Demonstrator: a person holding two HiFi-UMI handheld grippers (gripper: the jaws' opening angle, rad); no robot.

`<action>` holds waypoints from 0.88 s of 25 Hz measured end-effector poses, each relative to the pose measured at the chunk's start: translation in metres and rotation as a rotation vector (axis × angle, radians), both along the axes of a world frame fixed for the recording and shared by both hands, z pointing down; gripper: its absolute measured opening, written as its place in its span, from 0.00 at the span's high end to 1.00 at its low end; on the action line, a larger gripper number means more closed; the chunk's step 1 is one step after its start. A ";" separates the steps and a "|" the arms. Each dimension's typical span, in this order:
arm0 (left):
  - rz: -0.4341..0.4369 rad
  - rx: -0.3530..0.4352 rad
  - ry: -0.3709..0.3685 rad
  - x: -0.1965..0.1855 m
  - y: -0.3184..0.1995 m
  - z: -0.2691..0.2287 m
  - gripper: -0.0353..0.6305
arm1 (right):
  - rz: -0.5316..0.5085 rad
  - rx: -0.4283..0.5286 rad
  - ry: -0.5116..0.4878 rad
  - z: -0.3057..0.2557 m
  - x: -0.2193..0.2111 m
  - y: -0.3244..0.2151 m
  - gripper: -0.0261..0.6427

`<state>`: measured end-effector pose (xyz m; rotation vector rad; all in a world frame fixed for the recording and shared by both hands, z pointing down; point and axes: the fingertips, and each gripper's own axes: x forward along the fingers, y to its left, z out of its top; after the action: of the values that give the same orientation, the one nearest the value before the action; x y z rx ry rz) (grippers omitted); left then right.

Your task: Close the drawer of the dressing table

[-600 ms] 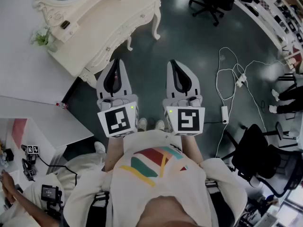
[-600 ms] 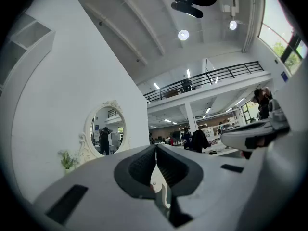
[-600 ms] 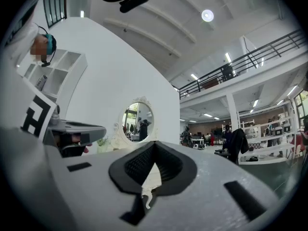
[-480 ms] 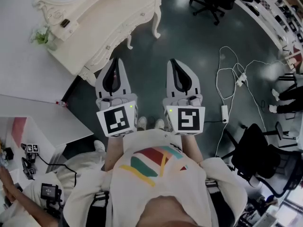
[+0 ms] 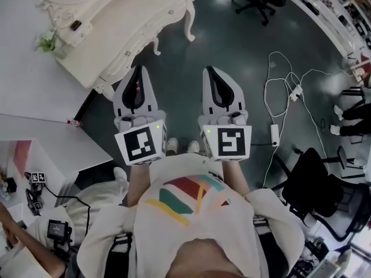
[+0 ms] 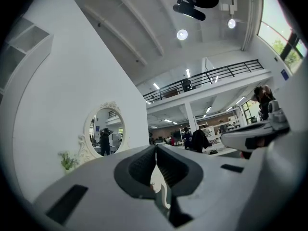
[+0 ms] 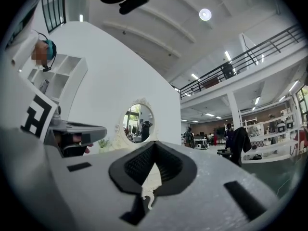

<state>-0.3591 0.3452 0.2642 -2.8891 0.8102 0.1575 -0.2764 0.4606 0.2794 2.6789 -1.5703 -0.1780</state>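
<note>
Head view, left gripper point(image 5: 138, 69) and right gripper point(image 5: 210, 70) jaws together, near white dressing table point(image 5: 110, 36), black-and-white square markers point(image 5: 139, 145) on both.

The person holds the left gripper point(image 5: 138, 69) and the right gripper point(image 5: 210, 70) out ahead of the body, side by side, apart and pointing the same way. Each gripper's jaws are pressed together at the tips, with nothing between them.

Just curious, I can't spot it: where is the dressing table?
The dressing table stands upper left in the head view, just ahead and left of the left gripper.
</note>
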 end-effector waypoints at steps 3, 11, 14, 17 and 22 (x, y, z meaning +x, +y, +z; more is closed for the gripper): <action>-0.012 0.008 -0.001 0.003 0.011 -0.001 0.93 | -0.026 0.047 -0.014 -0.002 0.007 0.013 0.96; -0.072 -0.017 0.011 0.008 0.009 0.018 0.93 | -0.048 0.028 -0.027 0.024 0.027 0.027 0.96; -0.087 -0.012 0.029 0.018 0.004 0.021 0.94 | -0.050 0.050 -0.021 0.028 0.043 0.028 0.96; -0.101 0.008 0.045 0.030 -0.001 0.026 0.93 | -0.056 0.072 -0.012 0.036 0.059 0.020 0.96; -0.133 0.025 0.053 0.062 -0.034 0.055 0.94 | -0.101 0.072 0.003 0.063 0.091 -0.021 0.96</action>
<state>-0.2975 0.3108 0.3190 -2.8068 0.9989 0.2287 -0.1857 0.4397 0.3419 2.6518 -1.7317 -0.2457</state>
